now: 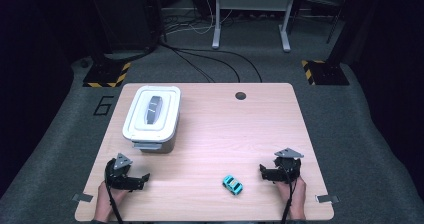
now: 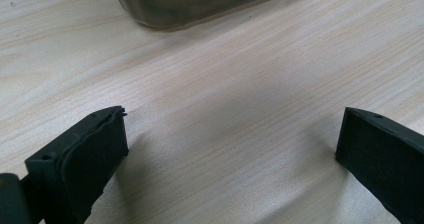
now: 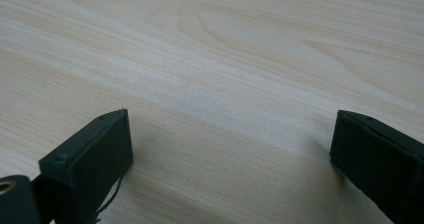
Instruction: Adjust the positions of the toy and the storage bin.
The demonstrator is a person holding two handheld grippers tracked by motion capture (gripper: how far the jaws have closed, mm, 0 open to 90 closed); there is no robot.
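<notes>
Wooden table (image 1: 210,134), pale grain, round dark hole near its far edge; grey carpet around it, with cables trailing off to dark stands behind.

White lidded box (image 1: 151,118) sits on the table's far left part, grey handle lying along the middle of the lid, a grey latch at the near end. In the left gripper view its lower wall (image 2: 200,4) crosses the top of the frame, well ahead of the jaws.

Left gripper (image 1: 131,181) rests at the near left edge, in the person's left hand (image 1: 107,199), grey three-cornered plate on top. Jaws spread wide, bare wood between them, nothing held. It lies just on the near side of the box, apart from it.

Right gripper (image 1: 272,173) rests at the near right edge, in the right hand (image 1: 295,196), cable trailing back off the table. Jaws likewise spread wide, with wood grain between them, empty.

Small turquoise toy car (image 1: 232,184) stands on its wheels on the near part of the table, right of centre, turned at an angle. It sits just left of the right gripper, not touching it, and well apart from the left gripper and the box.
</notes>
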